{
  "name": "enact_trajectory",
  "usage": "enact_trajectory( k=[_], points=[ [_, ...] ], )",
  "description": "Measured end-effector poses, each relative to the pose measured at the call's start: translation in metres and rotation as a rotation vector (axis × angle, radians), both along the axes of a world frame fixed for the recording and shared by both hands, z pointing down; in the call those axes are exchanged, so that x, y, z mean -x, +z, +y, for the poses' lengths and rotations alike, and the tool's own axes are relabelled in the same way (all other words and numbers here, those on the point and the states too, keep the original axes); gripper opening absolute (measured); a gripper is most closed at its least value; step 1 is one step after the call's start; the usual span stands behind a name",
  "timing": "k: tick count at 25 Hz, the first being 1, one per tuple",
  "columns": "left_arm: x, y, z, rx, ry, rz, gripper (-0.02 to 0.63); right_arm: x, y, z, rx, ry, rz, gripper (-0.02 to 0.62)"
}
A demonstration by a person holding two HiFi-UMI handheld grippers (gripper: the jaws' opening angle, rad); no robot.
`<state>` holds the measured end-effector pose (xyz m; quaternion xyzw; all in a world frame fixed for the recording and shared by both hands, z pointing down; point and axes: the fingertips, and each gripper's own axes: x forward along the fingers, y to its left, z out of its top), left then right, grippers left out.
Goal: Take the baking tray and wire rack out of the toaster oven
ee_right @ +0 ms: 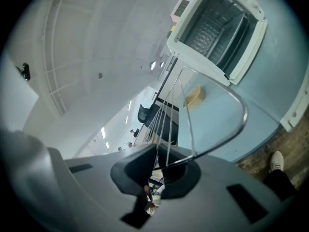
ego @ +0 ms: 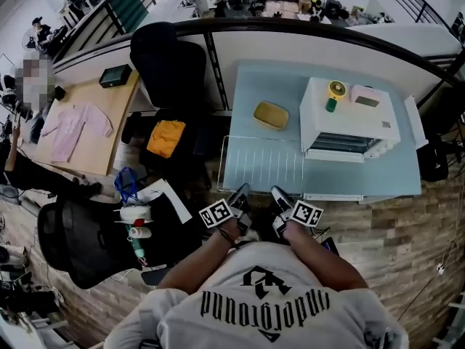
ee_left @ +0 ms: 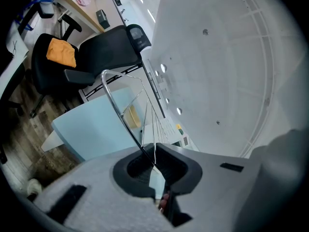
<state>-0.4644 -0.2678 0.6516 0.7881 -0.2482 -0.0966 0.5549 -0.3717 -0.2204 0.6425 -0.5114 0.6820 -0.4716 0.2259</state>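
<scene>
I hold a wire rack (ego: pixel 261 162) level over the left part of the light blue table (ego: pixel 378 177), with both grippers on its near edge. My left gripper (ego: pixel 238 195) is shut on the rack's rim (ee_left: pixel 124 121) at the near left, and its jaws (ee_left: pixel 153 162) close on the wire. To its right, my right gripper (ego: pixel 279 197) is shut on the same rim (ee_right: pixel 245 115), its jaws (ee_right: pixel 161 166) closed on the wire. The white toaster oven (ego: pixel 349 115) stands at the right of the table with its door open (ee_right: pixel 217 28). A small yellow tray (ego: pixel 271 115) lies on the table beyond the rack.
A black office chair with an orange cloth (ego: pixel 167 137) stands left of the table. Farther left is a wooden desk with a pink garment (ego: pixel 73 126). Another black chair (ego: pixel 73 246) is at the lower left. A dark railing (ego: pixel 305 31) runs behind the table.
</scene>
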Motion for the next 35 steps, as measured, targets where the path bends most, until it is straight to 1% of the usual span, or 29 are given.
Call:
enact_trajectory(
  k=[15, 24, 27, 35],
  points=[
    [-0.027, 0.043, -0.041, 0.086, -0.018, -0.079, 0.021, -0.027, 0.045, -0.045, 0.096, -0.053, -0.024, 0.028],
    [-0.044, 0.08, -0.058, 0.156, -0.015, -0.125, 0.031, -0.044, 0.08, -0.062, 0.184, -0.09, -0.043, 0.035],
    [-0.047, 0.091, -0.058, 0.183, -0.017, -0.143, 0.033, -0.048, 0.093, -0.064, 0.217, -0.116, -0.055, 0.038],
    [-0.055, 0.116, -0.07, 0.214, -0.011, -0.173, 0.037, -0.055, 0.117, -0.077, 0.26, -0.146, -0.063, 0.044]
  ],
)
